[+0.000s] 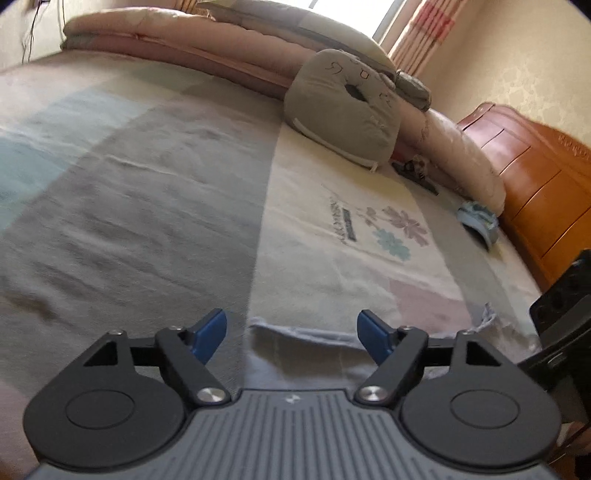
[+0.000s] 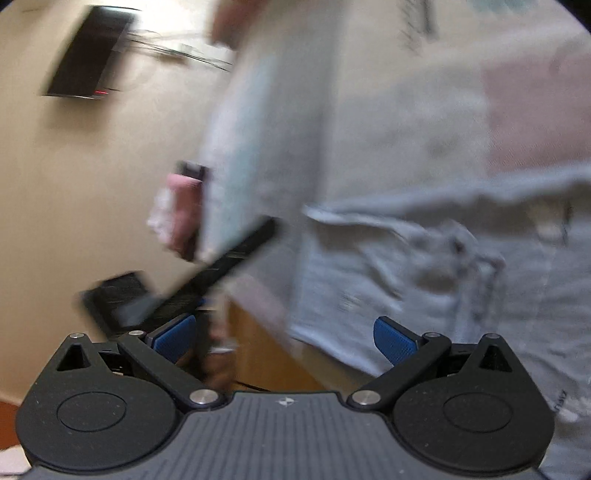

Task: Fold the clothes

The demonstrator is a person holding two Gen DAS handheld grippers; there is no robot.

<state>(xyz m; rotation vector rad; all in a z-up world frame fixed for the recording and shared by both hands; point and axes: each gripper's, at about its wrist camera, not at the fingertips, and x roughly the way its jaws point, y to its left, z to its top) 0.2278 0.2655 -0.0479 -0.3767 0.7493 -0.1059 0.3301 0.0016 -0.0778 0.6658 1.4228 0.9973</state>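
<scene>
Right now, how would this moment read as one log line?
step: reaching for garment | left tongs: open, empty | right tongs: open, empty | pale garment: flat on bed

A wide bed [image 1: 147, 192] with a grey and pale-blue cover fills the room, rolled quilts [image 1: 177, 40] and a grey cushion [image 1: 343, 110] piled along its far edge. Daylight enters through a window [image 1: 354, 14] with a pink-checked curtain [image 1: 424, 33], beside cream patterned walls [image 1: 517, 66]. An orange wooden headboard [image 1: 532, 192] stands at the right.
</scene>
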